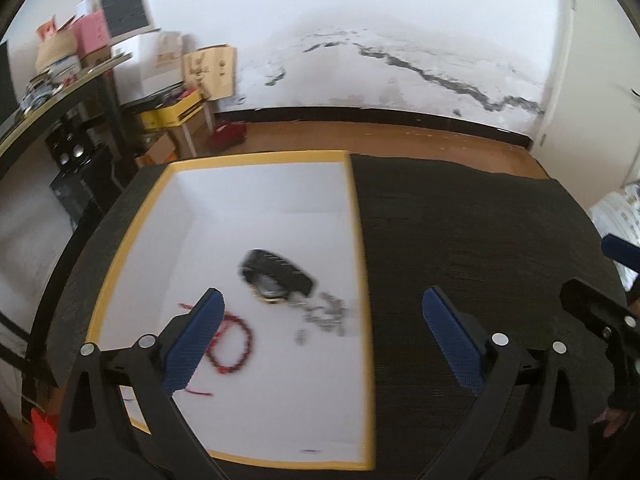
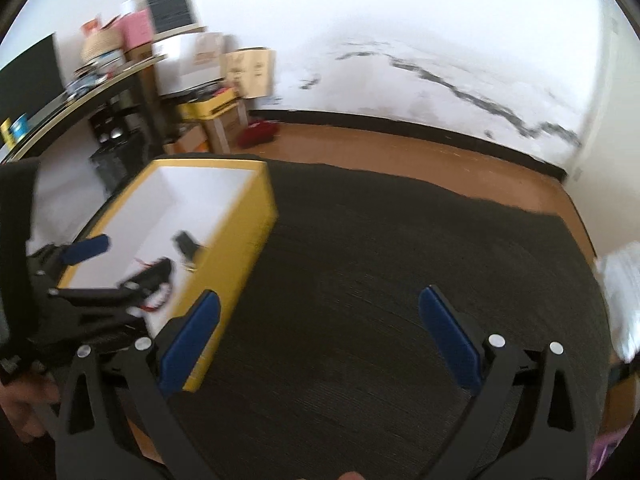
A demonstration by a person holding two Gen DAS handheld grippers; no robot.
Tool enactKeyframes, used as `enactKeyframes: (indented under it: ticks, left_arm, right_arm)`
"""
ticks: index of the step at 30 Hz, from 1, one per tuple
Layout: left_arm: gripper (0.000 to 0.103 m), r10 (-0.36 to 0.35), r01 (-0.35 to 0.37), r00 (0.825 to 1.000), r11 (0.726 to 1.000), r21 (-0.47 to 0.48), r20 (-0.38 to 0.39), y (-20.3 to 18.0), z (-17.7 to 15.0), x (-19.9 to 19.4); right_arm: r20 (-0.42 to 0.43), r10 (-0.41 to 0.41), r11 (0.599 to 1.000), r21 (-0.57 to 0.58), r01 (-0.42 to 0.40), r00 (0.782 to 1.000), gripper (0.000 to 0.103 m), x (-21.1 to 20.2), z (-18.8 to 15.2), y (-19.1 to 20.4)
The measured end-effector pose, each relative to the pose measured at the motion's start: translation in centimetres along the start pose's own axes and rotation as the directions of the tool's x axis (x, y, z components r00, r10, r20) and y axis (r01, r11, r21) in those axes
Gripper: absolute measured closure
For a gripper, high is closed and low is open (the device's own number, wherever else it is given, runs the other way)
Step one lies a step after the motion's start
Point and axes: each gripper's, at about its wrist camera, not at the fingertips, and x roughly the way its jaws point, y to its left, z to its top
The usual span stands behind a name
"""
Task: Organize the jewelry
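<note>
A yellow box with a white inside (image 1: 362, 264) (image 2: 244, 240) stands on the left part of a dark table (image 1: 480, 248) (image 2: 380, 280). Inside it lie a black-strapped watch (image 1: 276, 276) (image 2: 186, 245), a red and black bracelet (image 1: 236, 344) and a silver chain (image 1: 326, 314). My left gripper (image 1: 324, 320) is open over the box's right half, nothing between its blue pads. My right gripper (image 2: 320, 326) is open above bare table to the right of the box, holding nothing. The left gripper (image 2: 120, 272) shows at the left in the right wrist view.
Beyond the table is a wooden floor (image 1: 380, 136) and a white wall with dark cracks. At the left stand a shelf (image 1: 60, 92) with boxes, cardboard cartons (image 1: 208, 68) and a yellow crate (image 1: 172, 112). A hand (image 2: 20, 404) holds the left gripper.
</note>
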Motion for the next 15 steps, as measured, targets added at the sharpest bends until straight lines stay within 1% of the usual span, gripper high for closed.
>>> enactKeyframes:
  ticks: [3, 9, 12, 15]
  left_arm:
    - [0.006, -0.026, 0.026, 1.000, 0.999, 0.035, -0.001, -2.9, -0.2, -0.2]
    - [0.006, -0.066, 0.067, 0.998, 0.994, 0.092, -0.014, -8.7, -0.9, -0.1]
    - [0.006, -0.082, 0.085, 0.996, 0.990, 0.112, -0.029, -11.1, -1.3, 0.2]
    - [0.006, -0.085, 0.091, 0.995, 0.989, 0.116, -0.053, -12.8, -2.0, 0.8]
  right_arm:
    - [-0.018, -0.056, 0.996, 0.064, 0.057, 0.998, 0.007, -0.5, -1.9, -4.5]
    - [-0.057, -0.139, 0.977, 0.153, 0.146, 0.989, 0.007, -1.3, -5.4, -11.6]
    - [-0.061, -0.165, 0.970, 0.171, 0.173, 0.984, 0.007, -1.2, -6.5, -13.5]
    - [-0.064, -0.184, 0.968, 0.159, 0.192, 0.981, 0.007, -0.9, -7.8, -15.2]
